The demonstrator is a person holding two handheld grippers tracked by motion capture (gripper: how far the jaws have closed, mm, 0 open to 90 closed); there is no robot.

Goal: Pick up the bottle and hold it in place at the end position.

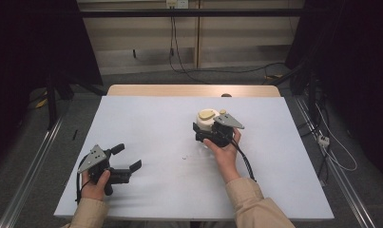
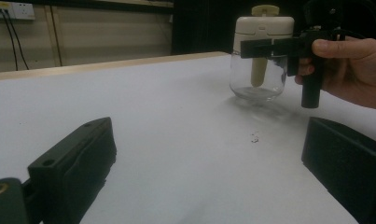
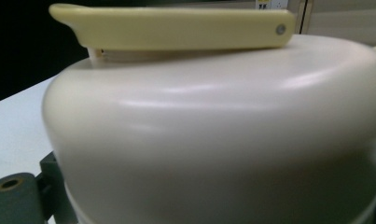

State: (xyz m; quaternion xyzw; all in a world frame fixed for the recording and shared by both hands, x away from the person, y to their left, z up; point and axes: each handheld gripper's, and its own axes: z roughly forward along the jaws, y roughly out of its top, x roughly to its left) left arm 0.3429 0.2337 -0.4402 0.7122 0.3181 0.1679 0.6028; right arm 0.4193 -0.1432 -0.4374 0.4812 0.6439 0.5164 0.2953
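A clear glass jar (image 1: 206,127) with a cream lid (image 3: 213,130) and a pale yellow handle (image 3: 176,28) on top stands upright right of the table's middle. My right gripper (image 1: 203,131) is shut on it at the lid's lower edge, one jaw on each side. In the left gripper view the jar (image 2: 258,79) is at the upper right, with the right gripper (image 2: 269,47) and a hand behind it. My left gripper (image 1: 127,156) rests near the front left of the table, open, with nothing between its fingers (image 2: 73,163).
The jar stands on a white sheet over the table (image 1: 156,123), with a wooden strip (image 1: 194,90) at the far edge. A small speck (image 1: 184,157) lies between the two grippers. Cables (image 1: 179,61) run over the floor beyond the table.
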